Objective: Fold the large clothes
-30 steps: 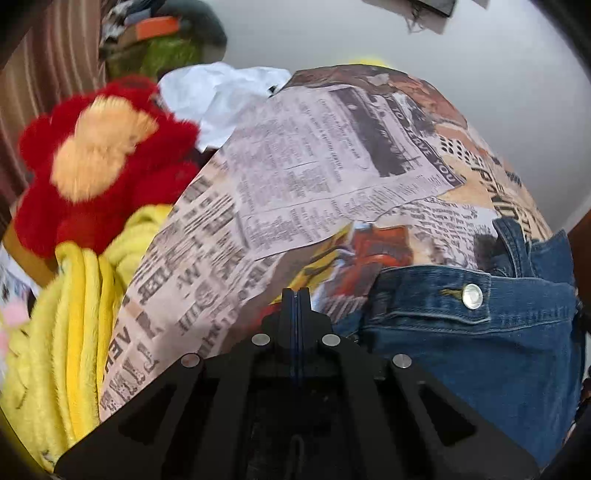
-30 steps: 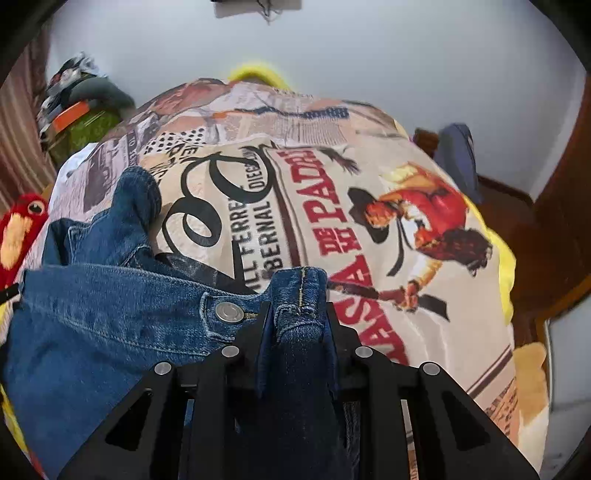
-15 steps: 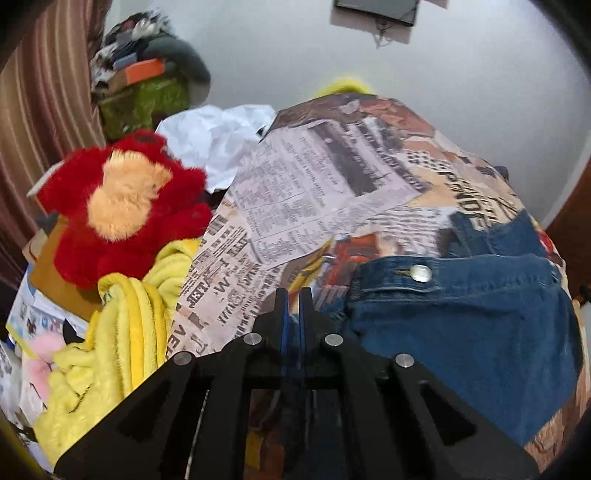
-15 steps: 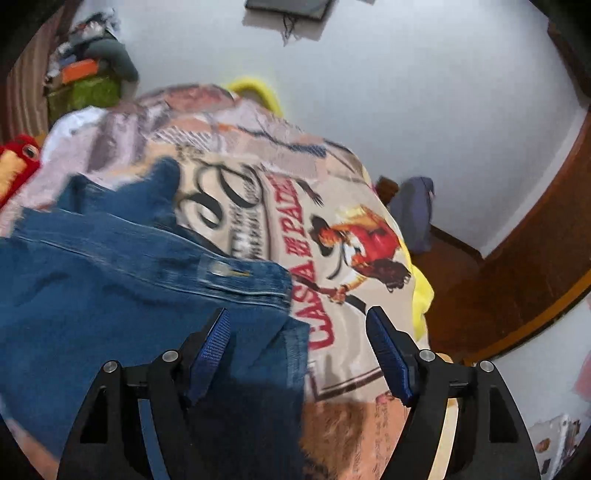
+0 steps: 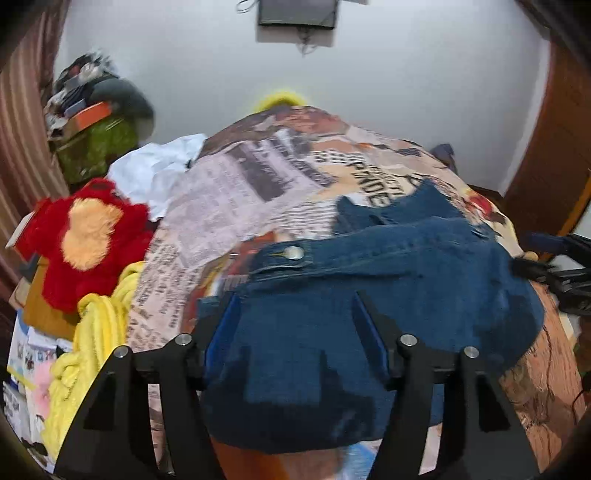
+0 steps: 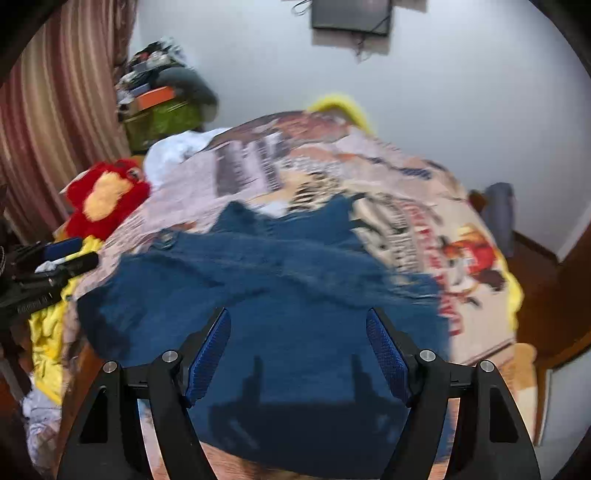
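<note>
Bed [image 5: 229, 206], covered by a newspaper-and-poster print spread, filled most of both views and carried the work. Upon it lay the denim garment [image 5: 388, 288], a pair of jeans by the look of the waistband, bunched across the near half of the spread with its metal button [image 5: 294, 253] uppermost toward the left side. A red plush toy [image 5: 88, 236] and a yellow blanket [image 5: 96, 332] sat off the bed's left edge, with a white cloth [image 5: 159, 170] beyond them; a dark screen [image 6: 351, 16] hung on the far wall.

Left gripper [image 5: 295, 332] hovered over the near denim with its jaws spread wide and nothing between them. Right gripper [image 6: 297, 350] did likewise over the garment's right portion, jaws released and empty; each tool showed at the edge of the other's view. Both views were blurred.

Step in hand, as judged: a lay-down or a fold appeared complete, the garment resting free on the bed, not yet a tidy packet. The far edge remained ragged, with two flaps standing up.

Next move, as judged, called for choosing fresh grasp points on the hem or waistband, one per gripper, closing on a single layer edge, then carrying it across evenly so the heavy denim would not drag the spread or slump askew.
</note>
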Demonstrator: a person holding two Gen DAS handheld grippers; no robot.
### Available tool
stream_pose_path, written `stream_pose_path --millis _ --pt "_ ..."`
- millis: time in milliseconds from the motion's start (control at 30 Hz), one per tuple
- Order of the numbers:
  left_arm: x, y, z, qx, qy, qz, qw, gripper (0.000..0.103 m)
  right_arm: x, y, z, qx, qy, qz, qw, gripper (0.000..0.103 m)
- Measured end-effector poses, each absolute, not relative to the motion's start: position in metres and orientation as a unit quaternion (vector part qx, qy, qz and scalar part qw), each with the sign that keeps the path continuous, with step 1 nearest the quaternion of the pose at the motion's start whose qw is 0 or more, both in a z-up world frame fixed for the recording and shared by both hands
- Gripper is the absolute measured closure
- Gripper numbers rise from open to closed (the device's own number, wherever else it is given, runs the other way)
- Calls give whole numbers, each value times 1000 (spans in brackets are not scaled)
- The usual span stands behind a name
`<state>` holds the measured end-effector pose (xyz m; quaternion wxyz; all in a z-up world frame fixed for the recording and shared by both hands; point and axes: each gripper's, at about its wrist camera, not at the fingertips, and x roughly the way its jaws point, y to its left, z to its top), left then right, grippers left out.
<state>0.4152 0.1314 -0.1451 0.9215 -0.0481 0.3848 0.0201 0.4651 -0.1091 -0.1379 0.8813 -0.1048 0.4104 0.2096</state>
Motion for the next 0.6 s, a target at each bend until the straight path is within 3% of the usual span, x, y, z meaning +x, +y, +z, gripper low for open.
stream_pose_path --millis 233,500,600 --pt "428 100 -180 -53 408 -5 911 36 458 -62 -185 -152 433 242 855 29" --pt "441 83 -234 -55 453 -4 890 35 476 -87 -228 -124 483 250 830 29" --pt "436 89 -240 -51 442 5 896 20 476 -99 -226 -117 485 259 827 29"
